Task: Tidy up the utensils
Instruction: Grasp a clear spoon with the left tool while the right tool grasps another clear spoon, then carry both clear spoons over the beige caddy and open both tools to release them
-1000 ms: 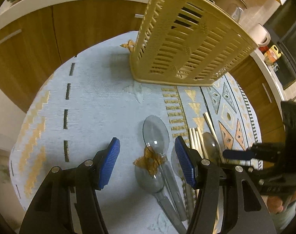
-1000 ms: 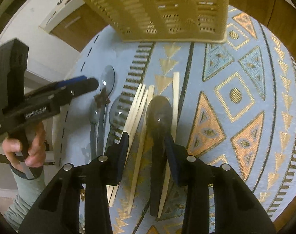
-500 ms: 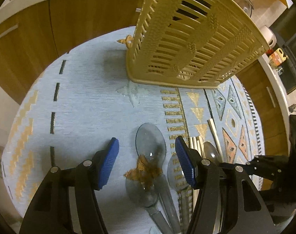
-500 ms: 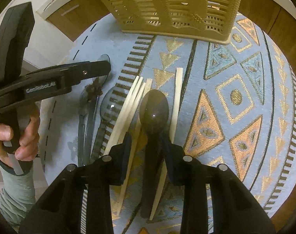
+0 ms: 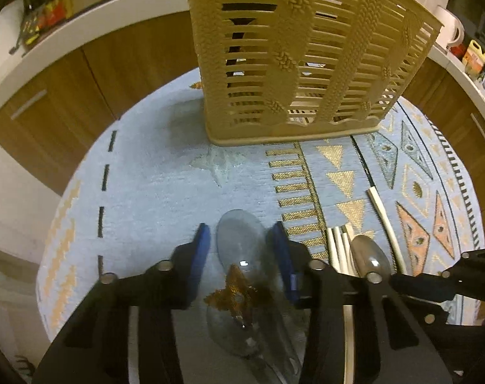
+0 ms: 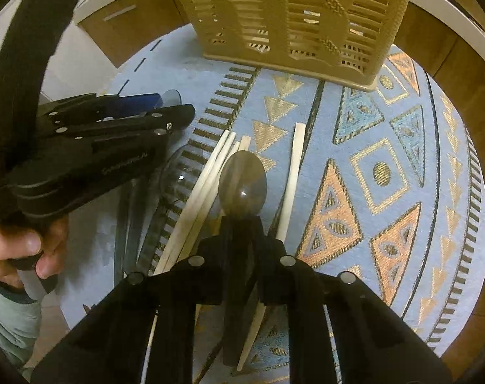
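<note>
Both grippers close in on spoons, nearer than a second ago.

The left gripper [image 5: 240, 243] has moved over a clear plastic spoon [image 5: 242, 240], its blue jaws narrowing beside the bowl. The right gripper [image 6: 240, 224] closes on the dark spoon [image 6: 243, 185] neck. Around it lie five pale chopsticks [image 6: 290, 179] on the woven cloth [image 6: 386, 172], before one slatted beige basket [image 6: 293, 12].

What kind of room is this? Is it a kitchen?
Most likely a kitchen. Wooden cabinets with a pale countertop curve round the back, a white kettle stands on the counter, and spoons and chopsticks lie on the patterned tablecloth before a slotted utensil basket.
</note>
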The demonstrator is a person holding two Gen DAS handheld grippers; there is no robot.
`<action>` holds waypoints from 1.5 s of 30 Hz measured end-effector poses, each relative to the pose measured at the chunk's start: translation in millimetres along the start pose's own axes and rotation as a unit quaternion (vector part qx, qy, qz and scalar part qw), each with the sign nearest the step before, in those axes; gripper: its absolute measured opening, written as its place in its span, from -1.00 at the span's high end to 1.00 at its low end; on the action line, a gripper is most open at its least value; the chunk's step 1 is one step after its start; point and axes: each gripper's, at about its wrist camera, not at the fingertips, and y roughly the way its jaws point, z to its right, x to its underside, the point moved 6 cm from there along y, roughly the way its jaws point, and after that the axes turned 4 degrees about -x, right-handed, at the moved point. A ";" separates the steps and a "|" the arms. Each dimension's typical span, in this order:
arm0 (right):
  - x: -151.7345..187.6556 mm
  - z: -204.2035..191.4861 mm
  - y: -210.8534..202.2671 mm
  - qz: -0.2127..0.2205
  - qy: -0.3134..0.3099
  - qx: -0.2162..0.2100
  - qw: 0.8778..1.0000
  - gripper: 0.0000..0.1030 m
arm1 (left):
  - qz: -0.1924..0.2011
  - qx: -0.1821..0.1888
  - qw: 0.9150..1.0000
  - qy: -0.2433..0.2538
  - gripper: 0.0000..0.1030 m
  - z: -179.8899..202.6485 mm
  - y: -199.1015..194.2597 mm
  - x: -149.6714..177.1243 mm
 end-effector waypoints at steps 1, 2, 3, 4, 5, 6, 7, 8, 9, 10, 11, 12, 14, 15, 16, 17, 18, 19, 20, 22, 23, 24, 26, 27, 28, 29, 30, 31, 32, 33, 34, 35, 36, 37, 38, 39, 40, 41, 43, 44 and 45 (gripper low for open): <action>0.5 1.0 -0.7 0.003 0.000 -0.004 1.000 0.79 | 0.002 0.000 1.000 0.001 0.35 0.9 0.1 0.1; 0.6 2.6 -2.2 0.007 0.003 -0.009 1.000 0.80 | 0.004 0.001 1.000 0.001 0.36 1.1 0.0 0.3; 1.1 4.6 -5.0 0.012 0.005 -0.015 1.000 0.81 | 0.006 0.002 1.000 0.000 0.36 1.1 -0.4 0.7; 3.0 7.5 -9.8 0.017 0.007 -0.018 1.000 0.81 | 0.008 0.010 1.000 -0.004 0.37 1.3 -0.8 0.8; 1.1 9.6 -13.4 0.025 0.009 -0.021 0.999 0.81 | 0.010 0.027 0.999 -0.014 0.37 -0.7 -2.3 1.1; 1.7 13.0 -18.7 0.031 0.011 -0.024 0.999 0.81 | 0.010 0.040 0.999 -0.020 0.38 -6.7 -4.7 2.6; 0.3 14.6 -21.9 0.035 0.013 -0.028 0.999 0.81 | 0.009 0.056 0.998 -0.029 0.38 -8.8 -5.8 3.3; -2.2 16.9 -25.7 0.041 0.017 -0.037 0.998 0.81 | 0.010 0.061 0.998 -0.033 0.38 -10.1 -6.2 3.2; -3.3 19.0 -29.6 0.046 0.021 -0.042 0.998 0.81 | 0.011 0.064 0.997 -0.033 0.38 -11.5 -6.7 3.3; -5.4 21.8 -33.8 0.053 0.025 -0.048 0.997 0.81 | 0.012 0.066 0.997 -0.034 0.38 -11.9 -7.0 3.3; -7.0 24.7 -37.2 0.058 0.028 -0.050 0.997 0.81 | 0.013 0.069 0.997 -0.035 0.38 -12.1 -7.2 3.7; -8.7 31.2 -42.8 0.066 0.034 -0.045 0.996 0.81 | 0.013 0.070 0.997 -0.035 0.38 -13.2 -7.6 4.4; -9.9 44.9 -50.6 0.075 0.044 -0.030 0.996 0.81 | 0.012 0.070 0.997 -0.032 0.38 -13.0 -6.5 4.6; -9.9 51.4 -52.8 0.076 0.048 -0.027 0.996 0.81 | 0.013 0.070 0.997 -0.031 0.38 -12.2 -6.7 5.9; -9.6 58.3 -54.8 0.077 0.053 -0.022 0.995 0.81 | 0.015 0.069 0.997 -0.031 0.38 -11.7 -6.1 5.9; -8.8 67.4 -57.3 0.078 0.056 -0.005 0.995 0.81 | 0.015 0.071 0.997 -0.031 0.38 -11.1 -6.4 5.9; -8.5 73.1 -57.8 0.078 0.055 0.009 0.995 0.81 | 0.016 0.074 0.997 -0.031 0.38 -15.4 -8.4 8.0; -7.3 79.8 -58.9 0.076 0.053 0.028 0.995 0.81 | 0.017 0.075 0.997 -0.030 0.39 -14.1 -8.4 7.6; -5.9 84.6 -59.1 0.073 0.051 0.040 0.995 0.81 | 0.017 0.077 0.996 -0.029 0.39 -12.3 -7.9 6.1; -1.5 97.0 -56.5 0.061 0.052 0.055 0.995 0.81 | 0.018 0.078 0.996 -0.027 0.39 -11.1 -8.5 5.6; 1.3 98.2 -54.4 0.059 0.052 0.058 0.995 0.81 | 0.019 0.078 0.996 -0.027 0.39 -10.1 -8.6 5.5; 2.2 101.8 -52.9 0.055 0.049 0.065 0.995 0.81 | 0.020 0.079 0.996 -0.027 0.39 -10.7 -9.3 5.8; 1.9 104.1 -49.7 0.053 0.048 0.067 0.995 0.81 | 0.022 0.081 0.996 -0.026 0.39 -11.1 -10.7 5.8; 1.7 102.7 -47.3 0.056 0.049 0.064 0.995 0.81 | 0.024 0.082 0.996 -0.027 0.39 -12.1 -11.8 5.9; 1.8 103.1 -48.3 0.060 0.050 0.061 0.995 0.81 | 0.029 0.087 0.995 -0.027 0.39 -12.7 -14.4 5.5; 1.2 103.5 -51.5 0.068 0.050 0.054 0.995 0.81 | 0.032 0.090 0.995 -0.027 0.39 -12.4 -16.2 4.9; 1.0 100.2 -52.8 0.075 0.050 0.048 0.995 0.81 | 0.039 0.096 0.994 -0.028 0.39 -13.9 -20.3 4.2; 0.5 99.0 -56.7 0.084 0.049 0.043 0.994 0.81 | 0.048 0.103 0.993 -0.029 0.39 -15.1 -25.5 3.4; 0.5 96.9 -60.4 0.092 0.048 0.039 0.994 0.81 | 0.057 0.107 0.992 -0.028 0.39 -16.8 -30.8 2.7; -0.2 94.6 -65.8 0.104 0.045 0.031 0.993 0.81 | 0.068 0.113 0.991 -0.028 0.39 -18.1 -37.0 2.2; -0.8 92.1 -72.1 0.117 0.042 0.025 0.992 0.81 | 0.085 0.120 0.989 -0.027 0.39 -19.9 -46.3 0.8; -1.2 89.9 -79.4 0.131 0.039 0.019 0.990 0.81 | 0.099 0.125 0.987 -0.028 0.40 -21.6 -54.5 -0.6; -1.9 87.8 -84.5 0.142 0.036 0.014 0.989 0.81 | 0.116 0.131 0.984 -0.029 0.40 -24.4 -64.9 -2.5; -3.2 84.7 -92.1 0.157 0.033 0.005 0.987 0.81 | 0.130 0.136 0.982 -0.030 0.40 -27.0 -72.9 -4.6; -4.6 81.6 -100.4 0.174 0.030 -0.004 0.984 0.81 | 0.142 0.139 0.980 -0.033 0.40 -29.8 -80.5 -6.3; -9.4 76.2 -104.8 0.187 0.027 -0.010 0.982 0.81 | 0.155 0.142 0.977 -0.035 0.40 -32.6 -89.2 -8.4; -11.2 73.5 -111.7 0.200 0.025 -0.017 0.979 0.81 | 0.168 0.144 0.974 -0.037 0.40 -34.1 -97.6 -10.0; -13.6 69.7 -121.7 0.219 0.021 -0.028 0.975 0.81 | 0.182 0.147 0.971 -0.039 0.40 -36.2 -106.4 -11.8; -19.4 62.0 -136.3 0.251 0.016 -0.043 0.967 0.81 | 0.205 0.150 0.966 -0.040 0.40 -36.6 -121.8 -17.9; -23.3 58.7 -144.6 0.267 0.013 -0.049 0.962 0.81 | 0.221 0.151 0.963 -0.041 0.40 -38.5 -131.8 -21.1; -27.3 56.5 -150.4 0.279 0.011 -0.052 0.959 0.81 | 0.232 0.151 0.960 -0.042 0.40 -39.0 -140.1 -24.8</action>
